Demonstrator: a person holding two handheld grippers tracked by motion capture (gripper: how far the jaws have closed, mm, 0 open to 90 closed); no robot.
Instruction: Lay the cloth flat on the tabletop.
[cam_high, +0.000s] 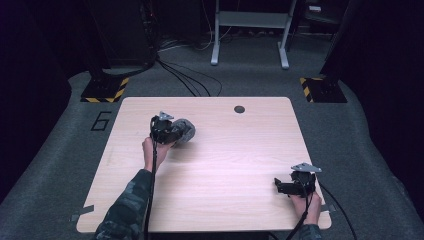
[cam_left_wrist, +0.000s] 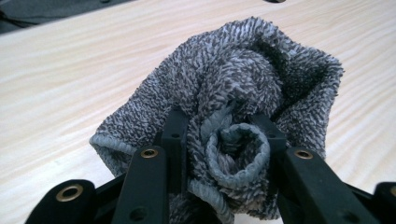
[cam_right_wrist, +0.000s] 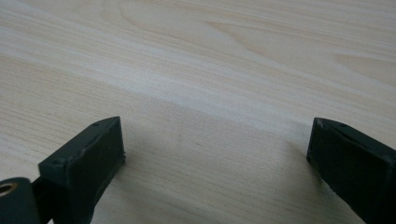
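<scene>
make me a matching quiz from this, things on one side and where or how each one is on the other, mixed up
Things:
1. grey towel
2. left gripper
3. right gripper
4. dark round hole

Place or state:
A. open, with bare wood between its fingers
B. in the tabletop near the far edge
C. bunched up and pinched in a gripper
D. shut on cloth, on the left half of the table

Pairs: 1-C, 2-D, 3-A, 4-B
</scene>
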